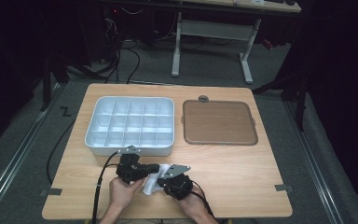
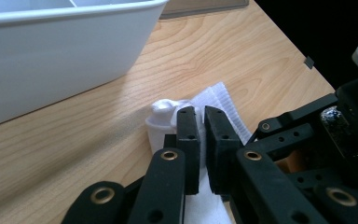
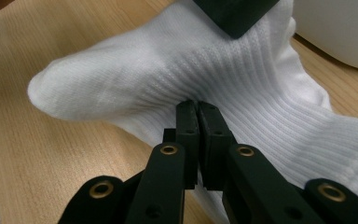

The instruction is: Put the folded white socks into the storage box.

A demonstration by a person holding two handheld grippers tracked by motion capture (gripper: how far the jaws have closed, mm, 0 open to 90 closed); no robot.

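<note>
A white ribbed sock (image 1: pixel 150 185) lies on the wooden table near its front edge, between the two hand-held grippers. In the left gripper view my left gripper (image 2: pixel 200 112) has its jaws nearly together, with the sock (image 2: pixel 216 95) under and between the tips. My left gripper (image 1: pixel 156 169) comes in from the left and my right gripper (image 1: pixel 162 182) from the right. In the right gripper view my right gripper (image 3: pixel 198 105) is shut on a fold in the middle of the sock (image 3: pixel 135 60), and the left gripper's black tip (image 3: pixel 233 14) sits on the sock's far end.
A white tray (image 1: pixel 128 99) divided into several compartments stands behind the grippers at the centre left; its wall (image 2: pixel 51 60) is close to the sock. A brown flat tray (image 1: pixel 219 122) lies to its right. A bench and cables stand beyond the table.
</note>
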